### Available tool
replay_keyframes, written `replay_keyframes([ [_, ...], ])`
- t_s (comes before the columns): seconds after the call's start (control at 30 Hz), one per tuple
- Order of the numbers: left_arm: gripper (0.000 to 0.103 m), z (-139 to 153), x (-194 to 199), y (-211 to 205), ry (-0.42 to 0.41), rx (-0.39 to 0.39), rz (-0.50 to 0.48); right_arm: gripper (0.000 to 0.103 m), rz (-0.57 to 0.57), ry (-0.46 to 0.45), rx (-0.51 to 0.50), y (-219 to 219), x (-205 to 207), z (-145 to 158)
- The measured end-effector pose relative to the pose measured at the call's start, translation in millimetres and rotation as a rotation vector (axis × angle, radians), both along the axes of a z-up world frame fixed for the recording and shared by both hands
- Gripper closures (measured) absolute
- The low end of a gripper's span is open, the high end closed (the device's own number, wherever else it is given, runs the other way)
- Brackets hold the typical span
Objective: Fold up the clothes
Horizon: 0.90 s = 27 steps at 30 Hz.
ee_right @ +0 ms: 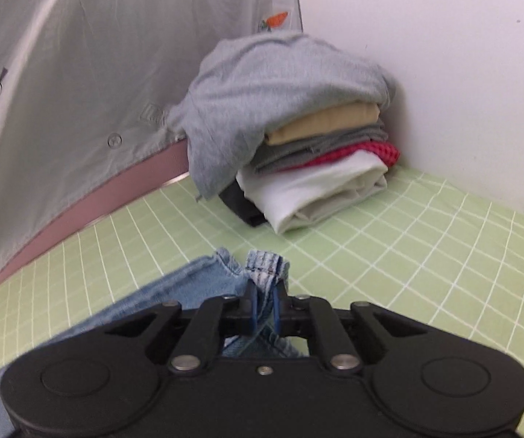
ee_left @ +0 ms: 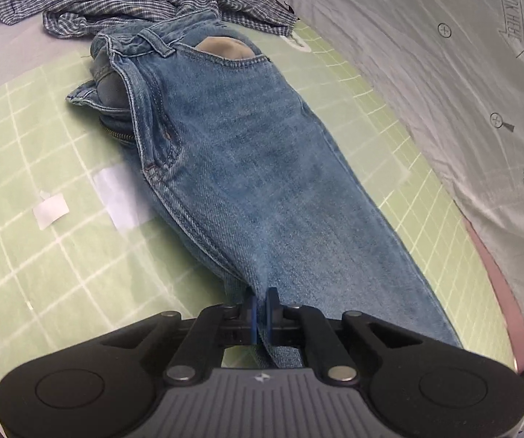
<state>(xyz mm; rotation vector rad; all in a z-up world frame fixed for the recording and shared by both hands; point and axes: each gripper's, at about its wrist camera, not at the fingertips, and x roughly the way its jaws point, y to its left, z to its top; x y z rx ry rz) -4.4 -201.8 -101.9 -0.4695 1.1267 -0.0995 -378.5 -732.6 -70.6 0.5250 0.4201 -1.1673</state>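
Left fingers (ee_left: 260,304) clenched on jeans (ee_left: 247,168) leg fold, right fingers (ee_right: 263,301) gripping hem (ee_right: 267,261)

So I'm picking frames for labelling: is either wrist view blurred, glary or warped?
Left wrist: sharp on the jeans, soft glare washing the green grid mat near the paper scraps, strong fisheye bending of its lines. Right wrist: slightly softer, the carrot-print sheet smeared at the left edge, the clothes stack readable, even light, no hard shadows, same curved grid.
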Motion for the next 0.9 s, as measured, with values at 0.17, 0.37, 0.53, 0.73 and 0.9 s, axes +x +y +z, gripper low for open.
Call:
replay_keyframes([
  [0.17,0.097,-22.2,-4.3,-0.8,0.033,0.046,-0.03,0.092,0.004,0.145,0.086,-6.5,4.5,-33.6],
  [0.37,0.063,-21.3,-5.3,10.7,0.021,0.054,-0.029,0.052,-0.059,0.252,0.214,6.9,13.6,-60.9],
  [0.53,0.03,-14.0,-5.2,33.6,0.008,0.024,-0.015,0.015,0.079,0.226,0.158,40.7,53.5,-36.9],
  [0.73,0.017,-2.5,8.3,75.8,-0.048,0.04,0.025,0.008,0.251,0.293,0.148,97.1,103.4,-48.6],
  [0.9,0.013,-0.3,34.2,119.7,-0.055,0.023,0.085,0.0,0.266,0.304,0.197,131.5,121.5,-65.8],
])
